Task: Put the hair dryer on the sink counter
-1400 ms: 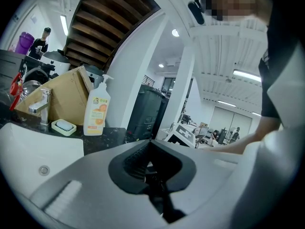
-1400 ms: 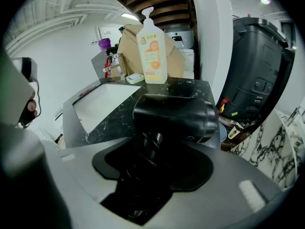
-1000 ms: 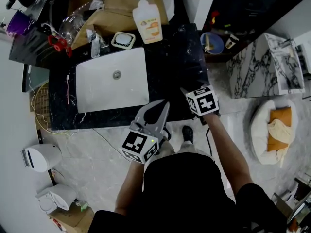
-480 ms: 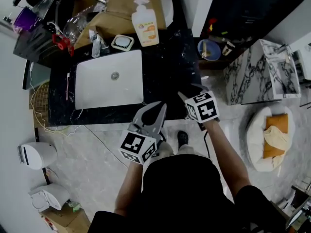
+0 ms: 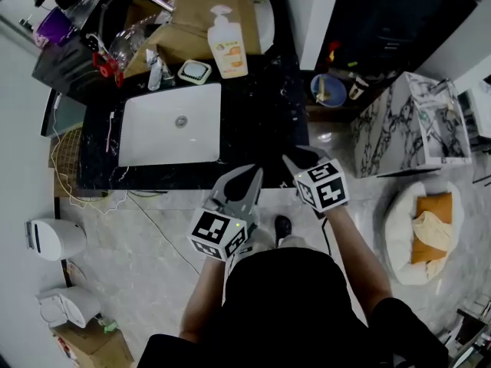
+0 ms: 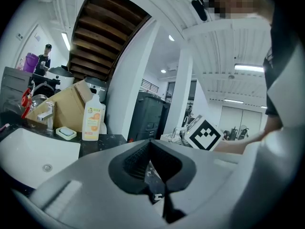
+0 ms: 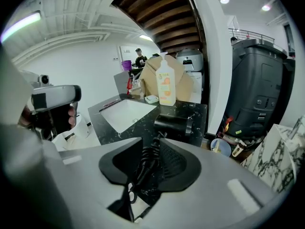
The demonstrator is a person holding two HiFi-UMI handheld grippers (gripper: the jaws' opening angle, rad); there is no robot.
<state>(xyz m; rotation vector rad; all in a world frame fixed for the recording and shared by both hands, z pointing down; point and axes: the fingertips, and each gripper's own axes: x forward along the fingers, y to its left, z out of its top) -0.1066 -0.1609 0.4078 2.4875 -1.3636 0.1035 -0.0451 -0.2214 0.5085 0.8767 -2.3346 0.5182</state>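
Presently, the sink basin (image 5: 146, 140) occupies the left of the counter (image 5: 261, 113); the left gripper (image 6: 150, 143) hangs before it, jaws together, nothing between them; the hair dryer (image 7: 172, 124) lies on its side on the dark counter right of the basin, apparently already placed; the right gripper (image 7: 151, 138) is closing, pads seemingly touching the dryer's cord (image 7: 144, 165). Judgement: body rigid, smooth, barrel-heavy; cord limp, would let it swing; any repositioning is better taken at the body.
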